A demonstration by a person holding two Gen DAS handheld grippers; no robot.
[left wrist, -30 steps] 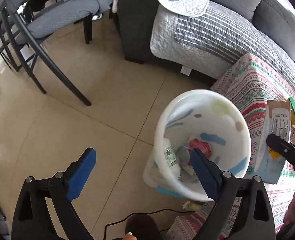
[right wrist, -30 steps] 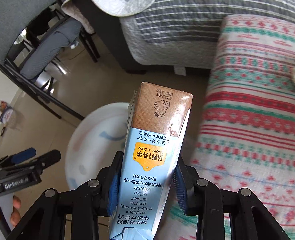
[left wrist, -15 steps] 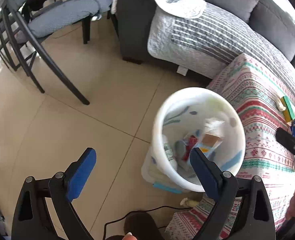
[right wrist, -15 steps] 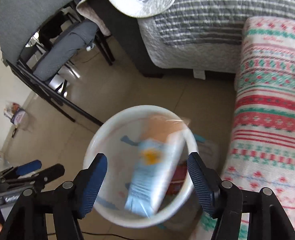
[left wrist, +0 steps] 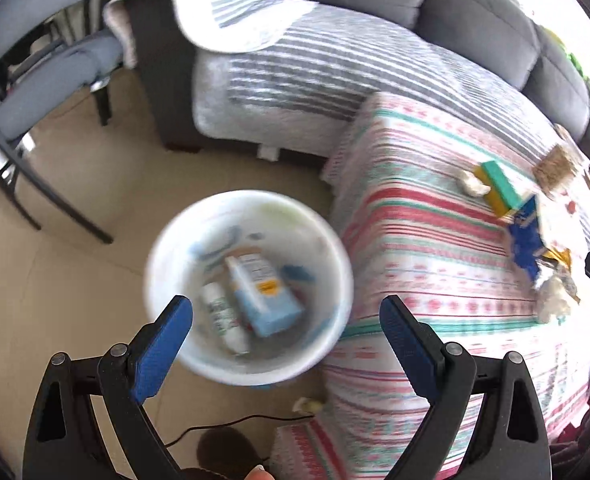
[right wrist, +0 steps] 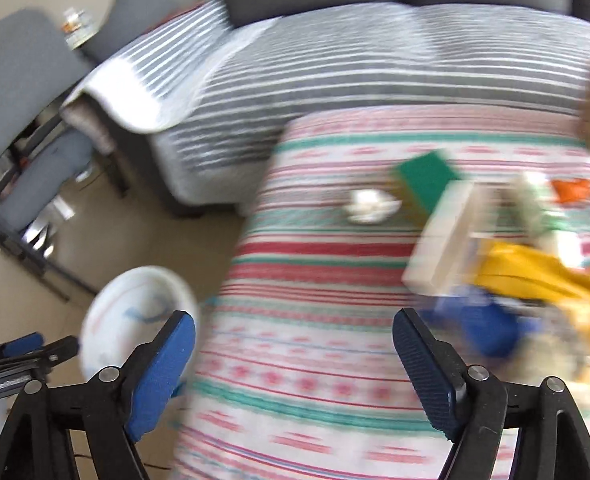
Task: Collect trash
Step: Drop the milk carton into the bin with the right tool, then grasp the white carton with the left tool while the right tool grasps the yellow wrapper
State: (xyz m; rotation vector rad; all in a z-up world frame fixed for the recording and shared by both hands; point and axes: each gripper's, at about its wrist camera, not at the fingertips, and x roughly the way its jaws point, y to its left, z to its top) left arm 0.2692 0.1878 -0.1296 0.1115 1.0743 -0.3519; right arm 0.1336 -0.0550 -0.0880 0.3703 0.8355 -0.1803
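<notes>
Now saw both grippers spread wide, holding nothing. Left gripper (left wrist: 286, 328) hung above white bin (left wrist: 251, 208), blue pads at 7 & 5 o'clock of the pic. Bin stood on tan floor (left wrist: 75, 264), right beside the striped table cloth (left wrist: 435, 272) at its 3 o'clock. Inside bin lay blue milk carton (left wrist: 261, 296), tipped on its side, touching a white bottle (left wrist: 225, 320) at its 8 o'clock. Blurry, so couldn't read the labels.

Right gripper (right wrist: 293, 360) hung over the cloth, fingers (right wrist: 161, 372) far apart w/ nothing between. More trash sat on cloth at 2–3 o'clock: crumpled tissue (right wrist: 369, 206), green box (right wrist: 427, 180), yellow wrapper (right wrist: 535, 272), blue bag (right wrist: 483, 328). All smeared, couldn't tell more. Bin seen at 8 o'clock in right wrist view, near left finger. Gray striped couch (right wrist: 375, 64) up at 12.
</notes>
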